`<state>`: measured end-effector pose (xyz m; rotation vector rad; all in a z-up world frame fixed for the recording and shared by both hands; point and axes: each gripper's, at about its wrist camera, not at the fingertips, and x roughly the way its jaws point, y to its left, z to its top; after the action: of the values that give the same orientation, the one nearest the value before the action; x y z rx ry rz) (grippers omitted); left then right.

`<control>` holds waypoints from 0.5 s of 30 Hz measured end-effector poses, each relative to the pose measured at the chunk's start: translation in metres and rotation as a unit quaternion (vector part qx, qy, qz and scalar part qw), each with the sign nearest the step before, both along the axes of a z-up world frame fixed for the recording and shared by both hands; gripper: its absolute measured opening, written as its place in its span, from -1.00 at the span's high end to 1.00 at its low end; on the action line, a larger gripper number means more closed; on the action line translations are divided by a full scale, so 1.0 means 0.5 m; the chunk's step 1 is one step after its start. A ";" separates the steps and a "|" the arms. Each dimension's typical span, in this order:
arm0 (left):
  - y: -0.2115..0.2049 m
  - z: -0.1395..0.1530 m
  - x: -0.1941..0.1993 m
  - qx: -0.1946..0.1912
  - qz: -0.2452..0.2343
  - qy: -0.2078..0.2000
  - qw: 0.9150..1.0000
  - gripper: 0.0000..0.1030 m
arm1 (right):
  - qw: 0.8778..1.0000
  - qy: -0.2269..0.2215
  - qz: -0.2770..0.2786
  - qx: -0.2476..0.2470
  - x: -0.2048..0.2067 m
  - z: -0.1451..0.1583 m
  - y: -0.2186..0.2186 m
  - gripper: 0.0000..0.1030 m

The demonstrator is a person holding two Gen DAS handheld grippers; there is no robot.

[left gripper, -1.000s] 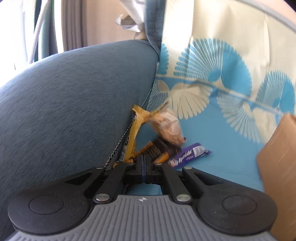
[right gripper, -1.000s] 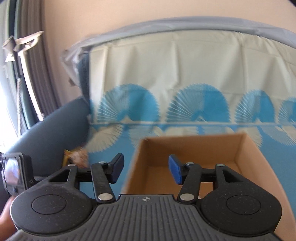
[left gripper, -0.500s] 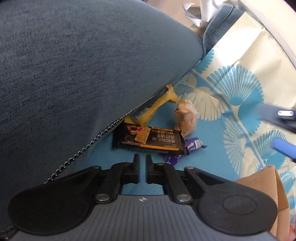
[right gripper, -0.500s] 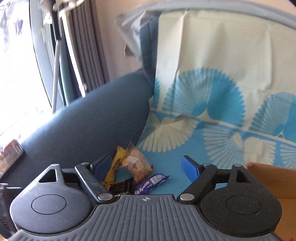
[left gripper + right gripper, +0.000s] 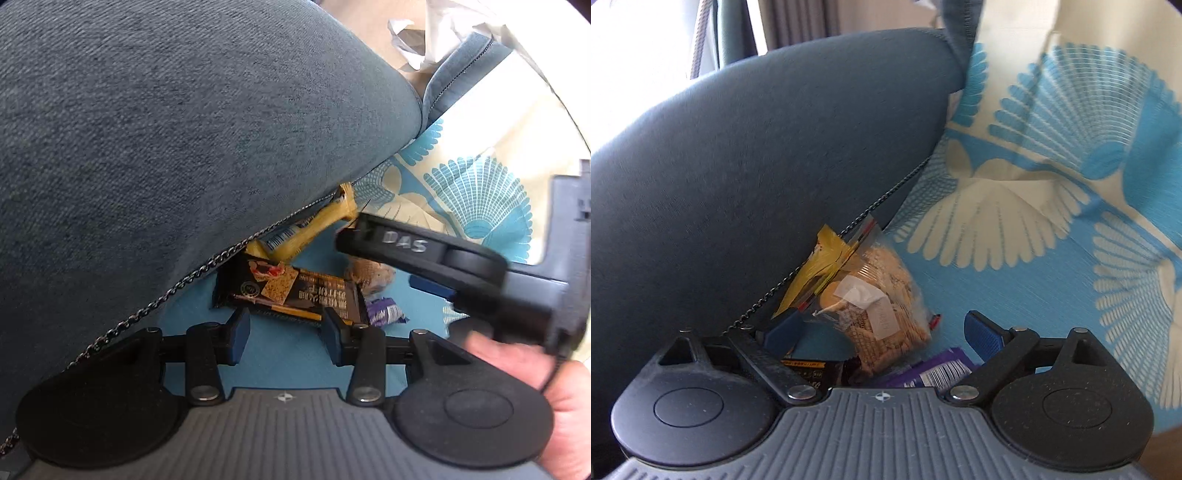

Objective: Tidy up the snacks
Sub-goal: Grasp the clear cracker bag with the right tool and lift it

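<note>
While both tools' jaws have just been opening, left tool [image 5: 282,334] and right tool [image 5: 882,328] gape empty — over the snacks [image 5: 875,295].

Left gripper [image 5: 282,334], right gripper [image 5: 882,332]: jaws parted, empty.

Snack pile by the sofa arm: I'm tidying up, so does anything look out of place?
Yes. The yellow bar is wedged on end against the sofa arm, tilted rather than flat. The black bar, clear biscuit bag and purple wrapper overlap in a heap.
</note>
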<state>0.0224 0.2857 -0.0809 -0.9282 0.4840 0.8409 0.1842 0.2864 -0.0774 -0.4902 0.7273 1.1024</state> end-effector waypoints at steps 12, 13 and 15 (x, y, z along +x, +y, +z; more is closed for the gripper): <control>0.006 0.002 0.009 0.024 0.018 0.016 0.999 -0.04 | 0.998 -0.047 0.046 -0.016 -0.017 -0.027 0.029 -0.15; 0.005 0.002 0.009 0.025 0.018 0.017 0.999 -0.04 | 0.998 -0.048 0.045 -0.015 -0.015 -0.024 0.027 -0.11; 0.007 0.003 0.011 0.027 0.020 0.020 0.999 -0.04 | 0.997 -0.058 0.042 -0.014 -0.016 -0.015 0.017 0.03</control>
<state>0.0280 0.2891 -0.0796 -0.8763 0.4761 0.9064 0.1763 0.2950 -0.0850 -0.6077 0.6250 1.1335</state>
